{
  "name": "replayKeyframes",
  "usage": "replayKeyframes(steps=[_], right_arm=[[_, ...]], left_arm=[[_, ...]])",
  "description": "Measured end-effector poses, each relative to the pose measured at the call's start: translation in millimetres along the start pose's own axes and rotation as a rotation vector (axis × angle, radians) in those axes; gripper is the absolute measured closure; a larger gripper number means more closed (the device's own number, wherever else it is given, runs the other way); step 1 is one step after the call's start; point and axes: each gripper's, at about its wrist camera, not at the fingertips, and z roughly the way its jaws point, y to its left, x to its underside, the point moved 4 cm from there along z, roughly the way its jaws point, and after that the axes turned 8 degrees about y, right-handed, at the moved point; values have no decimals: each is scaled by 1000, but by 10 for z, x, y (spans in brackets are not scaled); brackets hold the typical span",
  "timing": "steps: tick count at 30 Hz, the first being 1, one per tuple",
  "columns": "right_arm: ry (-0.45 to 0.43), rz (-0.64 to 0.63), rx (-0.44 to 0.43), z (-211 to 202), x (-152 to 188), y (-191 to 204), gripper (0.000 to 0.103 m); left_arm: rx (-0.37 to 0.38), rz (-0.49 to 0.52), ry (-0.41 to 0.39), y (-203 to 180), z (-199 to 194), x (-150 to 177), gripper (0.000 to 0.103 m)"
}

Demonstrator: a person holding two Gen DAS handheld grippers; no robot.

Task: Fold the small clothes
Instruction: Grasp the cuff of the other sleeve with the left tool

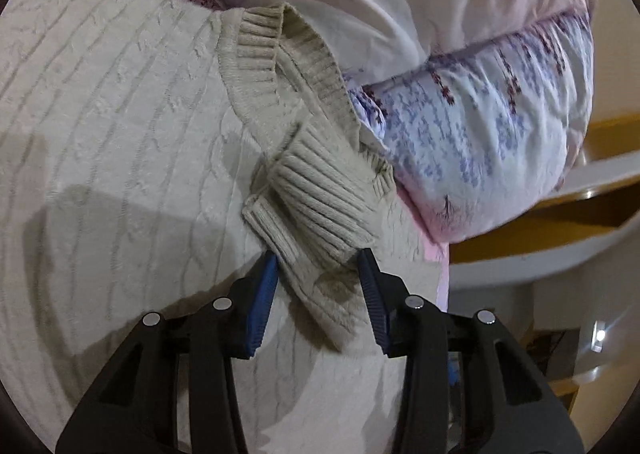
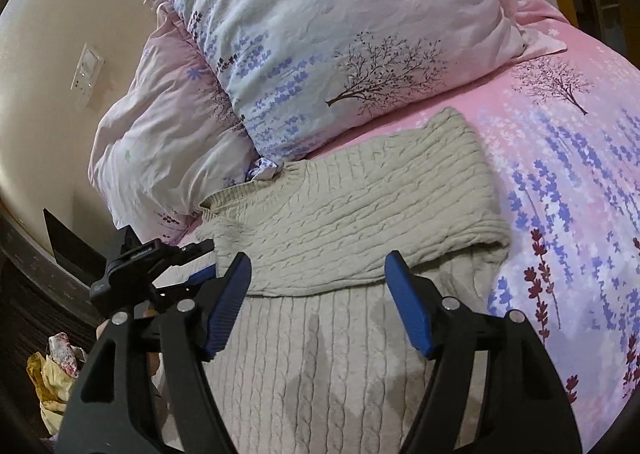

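Note:
A cream cable-knit sweater lies flat on the pink bed. In the left wrist view its ribbed sleeve cuff lies folded over the body near the ribbed collar. My left gripper is open, its blue pads either side of the sleeve just behind the cuff, not closed on it. In the right wrist view the sweater has one side folded across itself. My right gripper is open and empty just above the lower body of the sweater. The left gripper shows at the sweater's left edge.
Two floral pillows lie at the head of the bed, touching the sweater's collar end. The pink floral sheet spreads to the right. The bed's edge and a wooden frame are at the right of the left wrist view. A wall stands to the left.

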Motion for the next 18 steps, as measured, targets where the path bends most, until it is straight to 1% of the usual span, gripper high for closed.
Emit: replayKeyframes(steps=[1,2,3,4,7,10,12,14,15,18], right_arm=[[-4,8,-1,-12,-2,-12,34],[-7,12,1,-26,-5,-27,34],[-11,14,6,-47,-9,-39,34],[-18,13,13,-78,-19,-52,34],[-55,17,44,-197,-112,-115,34],[-104,50,80,-311,-272,-249,34],[-120,81,95,-352,-352,-347,34],[-126,100,103,-377,-402,-422,34],[-127,102,113,-383,-418,-452,34],[-112,93,165,-347,-500,-546,32]], left_arm=[[16,-21,-19,4,-3,-12,68],[34,-35,-34,13,-14,-28,85],[47,-48,-52,35,-55,-27,92],[59,-49,-78,48,-120,-23,96],[41,-7,-167,35,-358,-9,97],[20,25,-184,27,-418,4,98],[11,-5,-180,105,-401,34,98],[1,-22,-202,160,-455,103,98],[-1,-11,-226,156,-519,166,98],[-45,63,-310,100,-711,364,98]])
